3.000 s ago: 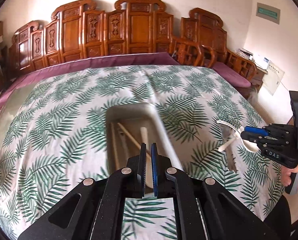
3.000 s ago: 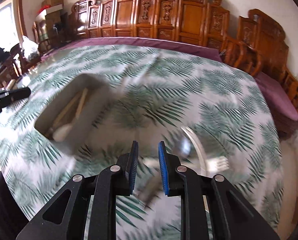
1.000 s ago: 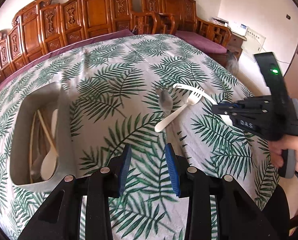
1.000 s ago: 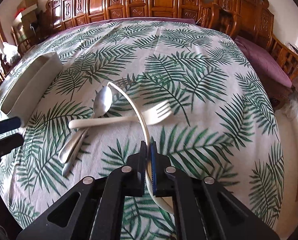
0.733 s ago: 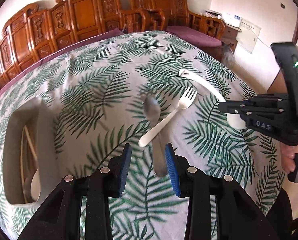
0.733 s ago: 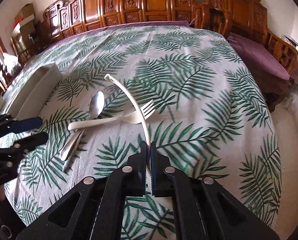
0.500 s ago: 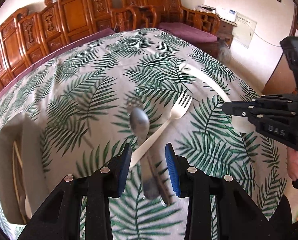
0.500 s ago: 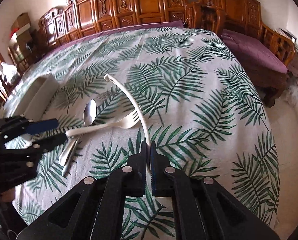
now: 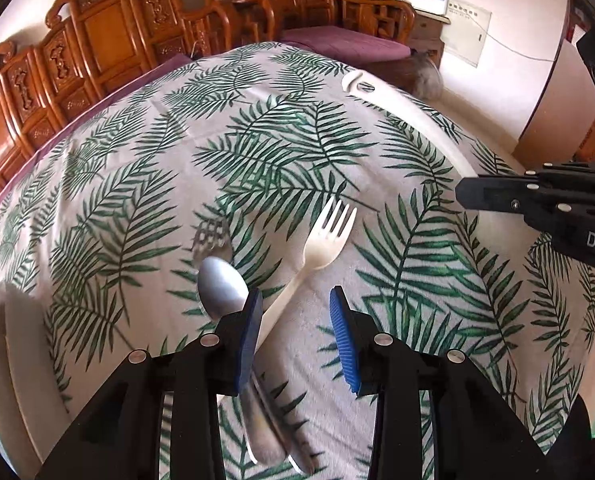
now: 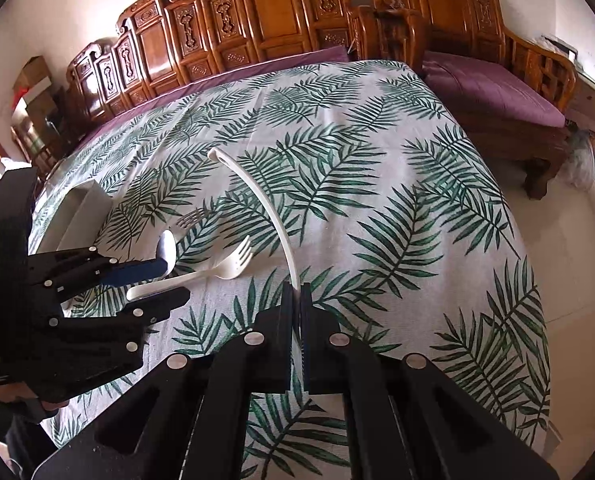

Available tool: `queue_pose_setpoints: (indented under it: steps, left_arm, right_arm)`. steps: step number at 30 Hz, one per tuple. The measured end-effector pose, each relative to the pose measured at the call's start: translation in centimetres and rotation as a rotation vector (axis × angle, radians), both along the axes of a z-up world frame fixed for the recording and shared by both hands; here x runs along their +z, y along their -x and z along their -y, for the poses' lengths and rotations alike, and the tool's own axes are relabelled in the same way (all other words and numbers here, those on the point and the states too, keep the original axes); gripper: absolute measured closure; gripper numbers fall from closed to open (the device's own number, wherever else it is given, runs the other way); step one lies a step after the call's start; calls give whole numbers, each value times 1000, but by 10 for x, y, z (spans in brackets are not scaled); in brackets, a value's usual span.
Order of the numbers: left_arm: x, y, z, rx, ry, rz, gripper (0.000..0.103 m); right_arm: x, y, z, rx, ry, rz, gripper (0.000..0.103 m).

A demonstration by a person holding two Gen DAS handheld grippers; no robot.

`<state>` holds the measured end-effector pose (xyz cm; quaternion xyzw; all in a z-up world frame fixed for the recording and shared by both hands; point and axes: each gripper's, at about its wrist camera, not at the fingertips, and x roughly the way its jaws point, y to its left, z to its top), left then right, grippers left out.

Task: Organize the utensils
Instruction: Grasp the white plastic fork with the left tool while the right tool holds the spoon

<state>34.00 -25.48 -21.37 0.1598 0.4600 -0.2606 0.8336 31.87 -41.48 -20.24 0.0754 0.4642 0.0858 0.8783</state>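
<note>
While the left gripper (image 9: 295, 330) hangs with jaws spread over the leaf-print tablecloth (image 9: 281, 148), the left wrist view shows the white plastic fork (image 9: 317, 252) running diagonally, tines up-right and far, handle slanting down-left into the gap by the left pad; it crosses over a metal spoon (image 9: 222, 289) whose bowl sits just left of that pad, and the fork's axis is oblique to the jaw gap, so a slight wrist turn looks needed. The grey organizer tray (image 9: 15, 364) is at the lower left edge. The right gripper (image 9: 537, 200) enters from the right, lettering "DAS" readable on its body; the wall notice's writing is too small to read. In the right wrist view the right gripper (image 10: 296, 300) is clamped on a long white curved utensil (image 10: 265, 200), lifted and arching away. Fork (image 10: 201, 272) and spoon (image 10: 168, 249) lie left, nearer the open left gripper (image 10: 165, 280); tray (image 10: 79, 216) beyond. No writing legible there.
</note>
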Motion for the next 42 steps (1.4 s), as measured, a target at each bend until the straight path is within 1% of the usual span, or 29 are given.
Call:
queue_pose_setpoints:
  steps: [7, 11, 19, 21, 22, 23, 25, 26, 28, 35, 39, 42]
  left_arm:
    - [-9, -10, 12, -3, -27, -15, 71]
    - [-12, -14, 13, 11, -48, -4, 71]
    - [-17, -16, 11, 11, -58, -23, 71]
    - [-17, -15, 11, 5, -53, -35, 75]
    - [-17, -15, 11, 0, -45, -46, 85]
    - [-16, -14, 12, -8, -38, -58, 88]
    - [-16, -9, 15, -27, -58, -60, 91]
    - [-16, -6, 16, -39, -60, -67, 96]
    - [-17, -4, 19, -53, -69, -73, 96]
    - [-16, -9, 28, -55, -106, -79, 96]
    - [-15, -12, 28, -41, -93, -91, 97]
    - [-16, -10, 25, -29, -87, -85, 97]
  right_arm:
    - [-2, -3, 13, -25, -26, -9, 99]
    - [-4, -3, 14, -27, -24, -13, 99]
    - [-8, -3, 12, -19, -22, -24, 99]
    - [-8, -3, 12, -19, -21, -24, 99]
    - [-8, -3, 12, -19, -20, -24, 99]
    - [-8, -4, 12, -19, -19, -24, 99]
    - [-8, -4, 12, -19, -20, -24, 99]
    - [-8, -4, 12, -19, -19, -24, 99]
    - [-8, -4, 12, -18, -19, -25, 99]
    - [-10, -4, 10, -13, -17, -30, 99]
    - [-12, -5, 11, -18, -17, -35, 99]
    - [-12, -4, 12, -21, -17, -36, 99]
